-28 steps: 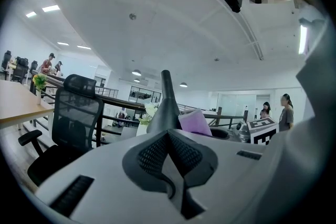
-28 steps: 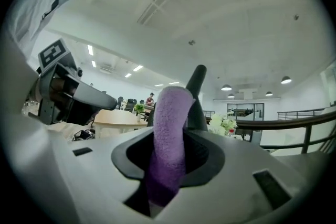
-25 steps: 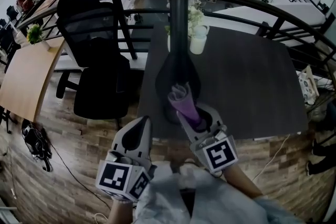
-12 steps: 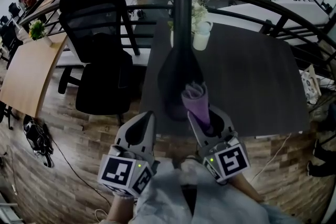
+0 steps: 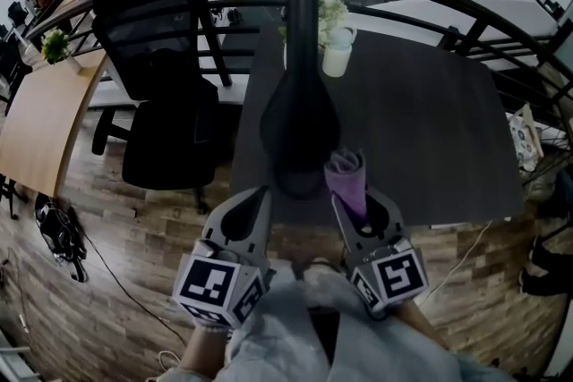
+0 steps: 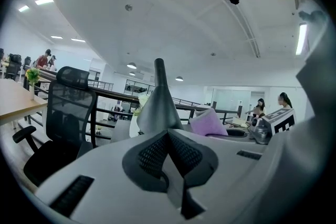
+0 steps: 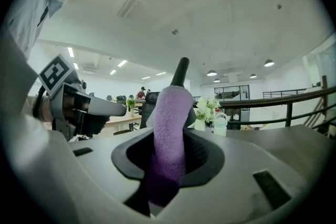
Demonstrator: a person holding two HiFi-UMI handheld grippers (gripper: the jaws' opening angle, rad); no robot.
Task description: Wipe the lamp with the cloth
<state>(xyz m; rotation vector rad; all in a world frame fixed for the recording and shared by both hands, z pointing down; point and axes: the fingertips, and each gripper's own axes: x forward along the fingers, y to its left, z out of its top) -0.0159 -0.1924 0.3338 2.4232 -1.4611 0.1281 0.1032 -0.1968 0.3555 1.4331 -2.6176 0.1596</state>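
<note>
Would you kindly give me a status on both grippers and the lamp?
Left gripper shut, empty. Right gripper shut on rolled purple cloth. Tall dark cone-based lamp stands ahead on dark table. Nothing between.

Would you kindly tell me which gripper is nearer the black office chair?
Left. The left gripper sits just right of the chair, off the table's near edge; the right gripper, holding the purple cloth, is farther right, past the lamp.

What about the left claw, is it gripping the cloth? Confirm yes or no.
No, the left claw is shut on nothing; the purple cloth is clamped in the right claw.
</note>
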